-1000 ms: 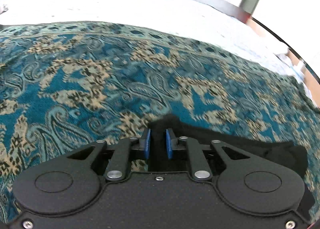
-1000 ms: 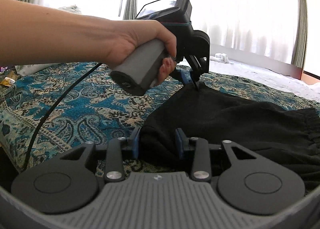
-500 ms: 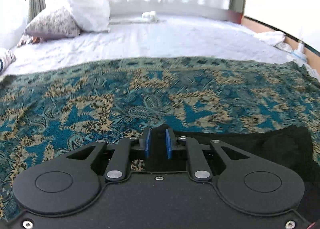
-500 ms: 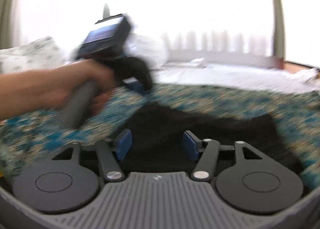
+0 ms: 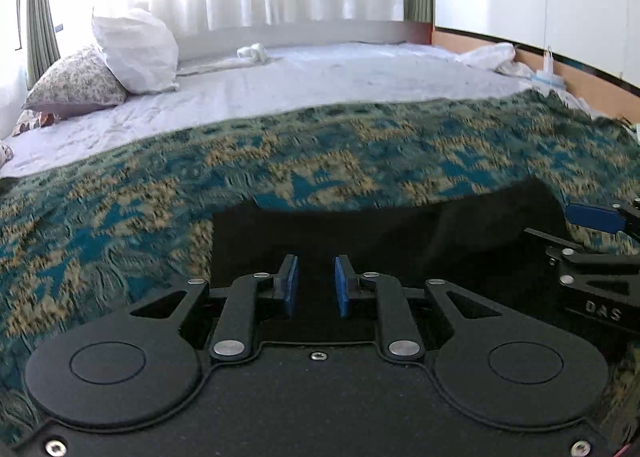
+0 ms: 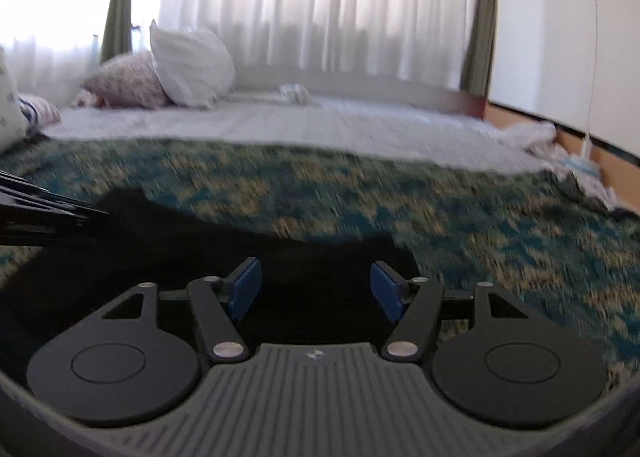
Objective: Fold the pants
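Across the patterned bedspread (image 5: 360, 161) on the bed lie the black pants (image 5: 400, 225), folded into a flat dark slab. Both sets of tongs hover above its near part. The left tongs (image 5: 316, 285) stand slightly parted, their jaws having just eased open a little, and the blue pads (image 5: 289, 289) press on no cloth; the pants show dark below and ahead of them. The right tongs (image 6: 316, 289) gape wide after opening, holding nothing, with the pants spreading beneath and off to their left. White pillows (image 5: 136, 51) sit far back by the curtains (image 6: 320, 5).
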`<state>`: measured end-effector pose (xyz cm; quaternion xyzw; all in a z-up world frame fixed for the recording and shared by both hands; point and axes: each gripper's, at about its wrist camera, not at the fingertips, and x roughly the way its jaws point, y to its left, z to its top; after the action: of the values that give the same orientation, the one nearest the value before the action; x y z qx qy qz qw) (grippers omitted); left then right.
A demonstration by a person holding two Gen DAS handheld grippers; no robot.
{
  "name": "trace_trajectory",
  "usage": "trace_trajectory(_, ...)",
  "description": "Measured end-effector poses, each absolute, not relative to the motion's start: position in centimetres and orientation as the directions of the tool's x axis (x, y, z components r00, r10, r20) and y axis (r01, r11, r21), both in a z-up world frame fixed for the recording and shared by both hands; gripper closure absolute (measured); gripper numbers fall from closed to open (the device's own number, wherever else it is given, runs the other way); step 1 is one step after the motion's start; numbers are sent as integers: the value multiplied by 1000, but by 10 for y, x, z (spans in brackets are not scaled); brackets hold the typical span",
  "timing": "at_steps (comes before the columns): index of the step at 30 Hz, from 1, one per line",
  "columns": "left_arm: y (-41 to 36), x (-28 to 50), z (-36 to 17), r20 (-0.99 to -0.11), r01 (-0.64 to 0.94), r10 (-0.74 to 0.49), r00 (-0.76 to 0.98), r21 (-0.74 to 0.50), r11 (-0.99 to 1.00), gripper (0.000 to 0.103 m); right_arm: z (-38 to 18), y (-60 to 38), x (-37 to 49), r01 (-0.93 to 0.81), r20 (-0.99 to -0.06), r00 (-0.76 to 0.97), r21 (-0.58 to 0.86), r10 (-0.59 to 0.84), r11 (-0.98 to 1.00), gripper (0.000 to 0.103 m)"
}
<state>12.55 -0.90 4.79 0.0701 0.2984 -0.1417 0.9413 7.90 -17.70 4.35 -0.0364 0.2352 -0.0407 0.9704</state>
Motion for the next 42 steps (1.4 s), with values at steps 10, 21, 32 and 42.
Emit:
trace_trajectory(10,-5,121,16,-608,290,-203,768,48,956,84,19,-183,80,69,-513,850,-122,-122,990,33)
trace_trajectory(21,-11,104,20,-606,363,-228,762,108,925,47,38,-207,77,9,-533,845,79,35,997,21)
trace_trajectory(32,43,146,56,-544,252,-243,803,-59,966,13,49,-285,111,95,-482,875,259,44,961,0)
trace_trajectory(42,64,213,31,-645,200,-268,716,-177,964,10,15,-313,163,10,-598,763,390,245,921,0)
